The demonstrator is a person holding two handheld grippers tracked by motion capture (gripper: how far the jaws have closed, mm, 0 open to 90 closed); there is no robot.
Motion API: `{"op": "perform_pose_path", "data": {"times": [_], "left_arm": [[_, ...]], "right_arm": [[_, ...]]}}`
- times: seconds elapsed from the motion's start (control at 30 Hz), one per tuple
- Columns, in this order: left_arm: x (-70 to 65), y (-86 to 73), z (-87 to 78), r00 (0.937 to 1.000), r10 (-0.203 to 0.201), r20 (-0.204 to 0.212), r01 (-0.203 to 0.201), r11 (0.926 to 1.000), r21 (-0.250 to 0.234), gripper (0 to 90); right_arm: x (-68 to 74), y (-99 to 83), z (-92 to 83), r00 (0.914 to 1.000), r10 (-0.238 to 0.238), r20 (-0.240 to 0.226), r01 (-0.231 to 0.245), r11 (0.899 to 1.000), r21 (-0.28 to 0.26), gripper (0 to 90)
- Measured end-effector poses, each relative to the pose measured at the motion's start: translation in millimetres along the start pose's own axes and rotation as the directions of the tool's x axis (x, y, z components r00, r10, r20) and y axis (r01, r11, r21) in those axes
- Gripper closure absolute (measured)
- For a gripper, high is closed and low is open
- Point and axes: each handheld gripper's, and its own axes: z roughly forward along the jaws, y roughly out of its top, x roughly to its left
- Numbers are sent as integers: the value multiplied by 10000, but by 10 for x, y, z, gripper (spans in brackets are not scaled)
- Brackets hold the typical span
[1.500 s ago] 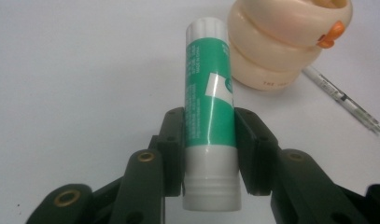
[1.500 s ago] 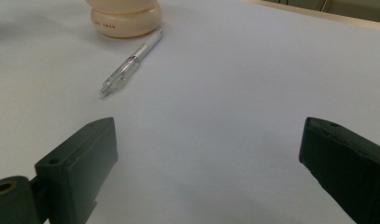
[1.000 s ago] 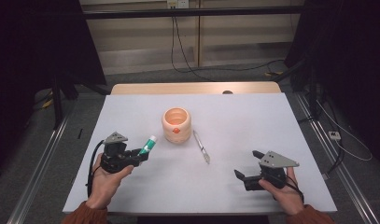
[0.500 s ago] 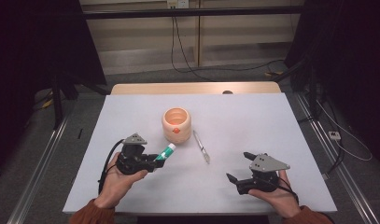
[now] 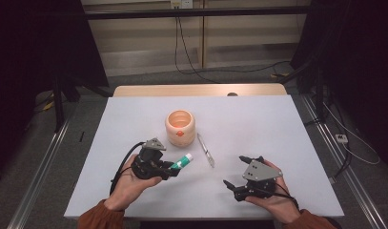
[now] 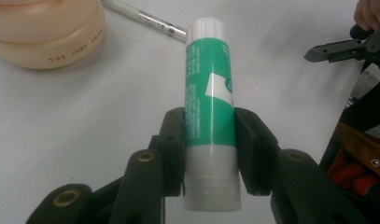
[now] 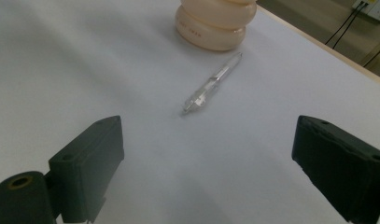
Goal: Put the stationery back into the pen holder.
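Observation:
My left gripper is shut on a green-and-white glue stick, gripped near its grey cap end with the white end pointing away toward the middle of the table. A peach pot stands just beyond it, and a clear pen lies to the pot's right. My right gripper sits near the front edge, facing left toward the pen. It is open with nothing between its fingers, and its jaws have just been closing slightly.
The white table has bare room on its right half and far side. A wooden strip runs along its back edge. Dark stands and cables sit on the floor around it.
My left hand has carried the glue stick rightward, toward the pot and pen. My right hand has shifted left, toward the middle of the table.

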Motion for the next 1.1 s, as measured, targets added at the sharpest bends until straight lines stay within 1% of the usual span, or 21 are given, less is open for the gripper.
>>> {"op": "perform_pose_path", "data": {"times": [0.1, 0.23, 0.37, 0.47, 0.53, 0.67, 0.73, 0.8, 0.87, 0.93, 0.97, 1.03, 1.07, 1.1], "left_arm": [[-15, 24, 31, 10000, 74, 66, -75, 9999, 117, 659], [-31, 50, 71, 9997, 115, 233, -120, 9997, 225, 658], [-54, 71, 116, 9994, 195, 293, -206, 9991, 380, 659], [-72, 93, 139, 9988, 281, 408, -301, 9984, 477, 659], [-84, 109, 151, 9987, 355, 372, -376, 9978, 551, 659], [-102, 136, 173, 9984, 430, 370, -454, 9967, 676, 659], [-110, 149, 188, 9983, 451, 370, -477, 9962, 735, 658], [-104, 167, 196, 9972, 612, 420, -648, 9938, 904, 659], [-109, 184, 217, 9973, 570, 472, -611, 9941, 899, 659], [-114, 205, 238, 9967, 621, 524, -670, 9928, 988, 659], [-118, 214, 251, 9964, 657, 537, -708, 9924, 1003, 659], [-134, 231, 273, 9961, 685, 560, -742, 9914, 1078, 658], [-153, 236, 291, 9968, 537, 585, -593, 9935, 975, 659], [-149, 247, 291, 9952, 752, 625, -819, 9902, 1133, 658]], "right_arm": [[34, 36, 31, 9985, -541, 74, 541, 9985, 24, 97], [82, 66, 75, 9951, -990, 1, 990, 9951, 84, 115], [123, 97, 105, 9885, -1512, 75, 1511, 9884, 119, 122], [155, 129, 127, 9817, -1901, 121, 1900, 9817, 111, 125], [179, 149, 147, 9765, -2150, 145, 2148, 9766, 124, 133], [231, 181, 185, 9611, -2746, 301, 2742, 9615, 175, 147], [253, 196, 198, 9506, -3082, 374, 3077, 9513, 203, 165], [276, 213, 208, 9418, -3327, 481, 3319, 9430, 239, 180], [296, 233, 218, 9326, -3572, 518, 3564, 9340, 246, 189], [326, 248, 233, 9180, -3909, 677, 3899, 9204, 267, 197], [344, 255, 238, 9069, -4143, 770, 4130, 9101, 328, 199], [384, 269, 250, 8776, -4690, 988, 4667, 8832, 465, 209], [406, 274, 256, 8625, -4942, 1089, 4916, 8693, 516, 214], [429, 275, 263, 8496, -5143, 1169, 5113, 8575, 569, 215]]}}
